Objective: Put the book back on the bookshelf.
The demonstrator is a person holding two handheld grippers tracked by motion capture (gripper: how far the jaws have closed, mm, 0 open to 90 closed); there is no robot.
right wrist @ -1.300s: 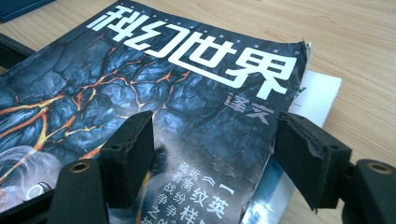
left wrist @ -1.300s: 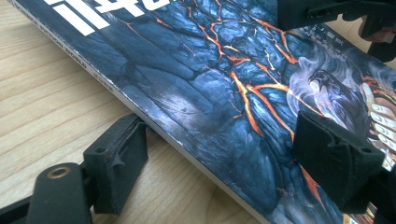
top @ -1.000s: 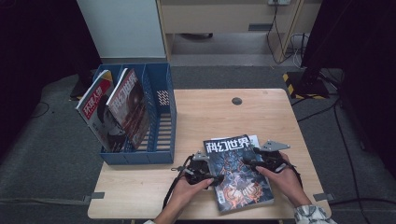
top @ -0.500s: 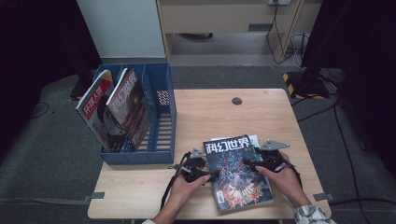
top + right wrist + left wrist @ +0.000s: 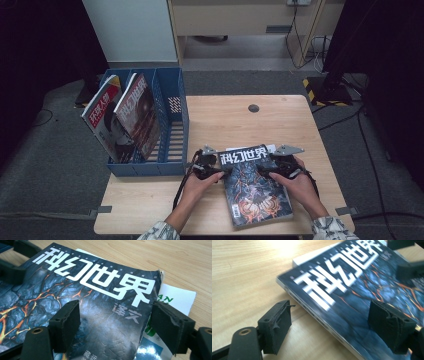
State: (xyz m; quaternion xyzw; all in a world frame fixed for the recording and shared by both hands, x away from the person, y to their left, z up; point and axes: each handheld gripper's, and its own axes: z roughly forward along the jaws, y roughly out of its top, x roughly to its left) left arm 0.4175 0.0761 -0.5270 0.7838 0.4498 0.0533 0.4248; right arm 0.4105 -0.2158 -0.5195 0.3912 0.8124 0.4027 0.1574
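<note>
A dark magazine with white characters and orange lava art lies flat on the wooden table, near its front edge. My left gripper is at its upper left edge. In the left gripper view the gripper is open: one jaw is above bare wood, the other above the cover, and the spine edge runs between them untouched. My right gripper is also open. It straddles the cover's right edge without pressing. Both pairs of jaws have just been opening.
A white sheet with green print pokes out from under the magazine. A blue file rack stands at the table's left and holds two upright magazines. A black round cap sits at the back of the table.
My left gripper has slid left from over the cover to the magazine's left edge. The jaws of both grippers stand wider. The magazine stays flat in place.
</note>
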